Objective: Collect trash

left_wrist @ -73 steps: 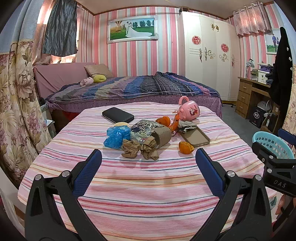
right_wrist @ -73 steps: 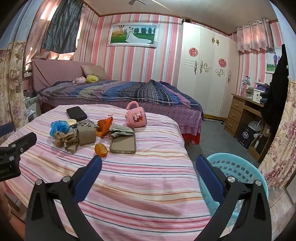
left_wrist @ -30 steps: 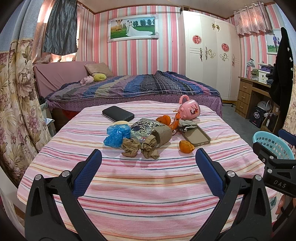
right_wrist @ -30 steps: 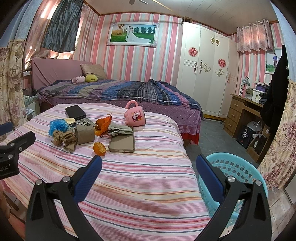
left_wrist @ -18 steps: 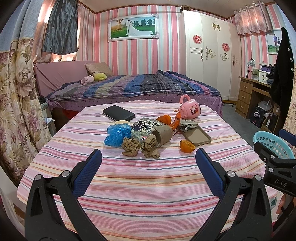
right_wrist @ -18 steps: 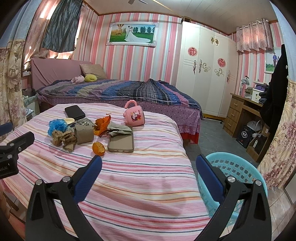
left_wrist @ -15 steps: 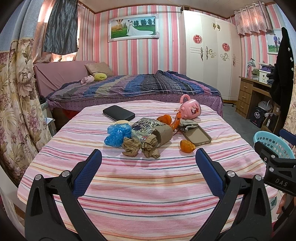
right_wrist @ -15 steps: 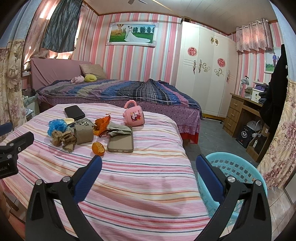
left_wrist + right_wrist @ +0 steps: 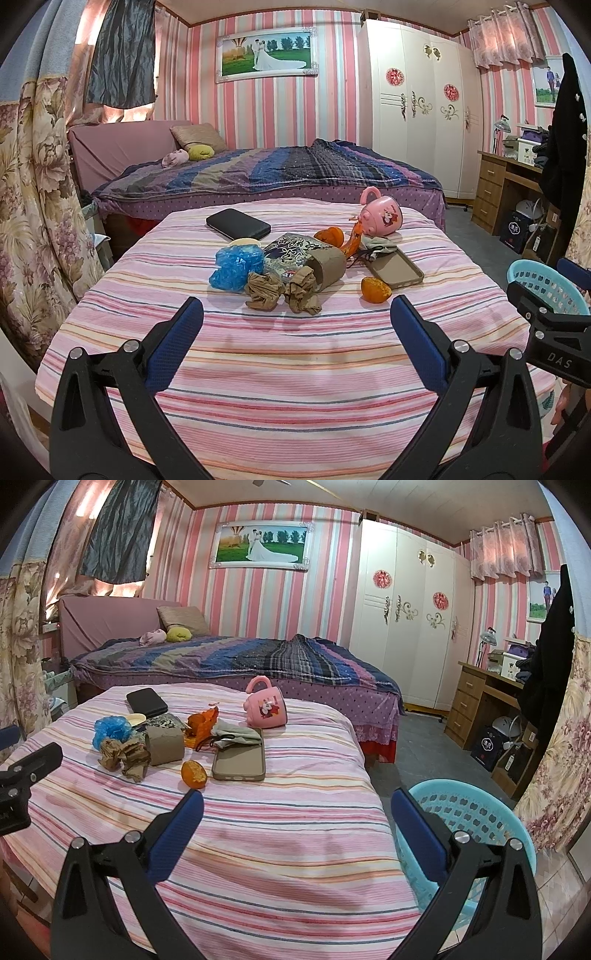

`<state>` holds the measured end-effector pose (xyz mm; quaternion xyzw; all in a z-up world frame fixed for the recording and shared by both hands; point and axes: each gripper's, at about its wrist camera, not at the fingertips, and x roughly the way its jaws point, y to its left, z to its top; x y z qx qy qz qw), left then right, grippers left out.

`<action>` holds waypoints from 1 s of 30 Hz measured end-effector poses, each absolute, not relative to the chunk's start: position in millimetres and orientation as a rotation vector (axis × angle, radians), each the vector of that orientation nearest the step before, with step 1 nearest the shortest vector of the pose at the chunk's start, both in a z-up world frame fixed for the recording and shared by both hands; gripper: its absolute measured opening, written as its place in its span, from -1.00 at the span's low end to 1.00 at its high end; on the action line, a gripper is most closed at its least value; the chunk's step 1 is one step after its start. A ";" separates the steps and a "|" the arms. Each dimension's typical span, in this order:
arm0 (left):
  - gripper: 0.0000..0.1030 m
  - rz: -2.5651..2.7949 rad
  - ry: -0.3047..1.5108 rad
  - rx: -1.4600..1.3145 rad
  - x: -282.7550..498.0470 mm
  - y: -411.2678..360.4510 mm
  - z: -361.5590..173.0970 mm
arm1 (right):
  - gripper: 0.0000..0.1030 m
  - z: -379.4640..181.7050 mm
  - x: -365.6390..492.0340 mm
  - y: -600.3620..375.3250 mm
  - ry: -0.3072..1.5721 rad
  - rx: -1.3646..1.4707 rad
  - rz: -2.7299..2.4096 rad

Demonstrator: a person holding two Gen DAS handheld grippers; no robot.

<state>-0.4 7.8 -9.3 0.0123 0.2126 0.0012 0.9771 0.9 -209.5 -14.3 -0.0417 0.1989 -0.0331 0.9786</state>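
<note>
A pile of trash lies mid-table on the pink striped cloth [image 9: 295, 354]: a blue plastic wad [image 9: 234, 267], crumpled brown paper [image 9: 282, 291], a cardboard tube [image 9: 328, 264], a printed wrapper [image 9: 291, 247], orange peels [image 9: 375, 290] and orange plastic [image 9: 351, 240]. The same pile shows in the right wrist view, with the peel [image 9: 194, 774] nearest. My left gripper [image 9: 295, 343] is open and empty, short of the pile. My right gripper [image 9: 295, 823] is open and empty over the table's right edge, beside a light blue basket [image 9: 469, 808].
A pink mug [image 9: 380, 220], a beige phone case [image 9: 397, 268], a black case [image 9: 238, 223] and a grey cloth [image 9: 376, 243] also lie on the table. A bed [image 9: 266, 170] stands behind it, curtains at left, a wardrobe [image 9: 417, 103] and desk [image 9: 506, 192] at right.
Both grippers have drifted very slightly; the view of the pile shifts a little. Both stay open and empty. Nothing on the table has moved.
</note>
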 end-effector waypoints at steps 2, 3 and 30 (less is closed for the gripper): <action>0.90 0.004 0.429 0.023 -1.1 7.5 -8.9 | 0.92 -15.0 0.7 -211.9 0.400 -0.084 -0.070; 0.90 0.005 0.429 0.023 -0.8 7.3 -8.8 | 0.92 -14.6 1.0 -212.2 0.400 -0.084 -0.072; 0.90 0.039 0.413 0.007 14.8 15.1 22.0 | 0.92 10.9 23.8 -197.9 0.402 -0.062 -0.034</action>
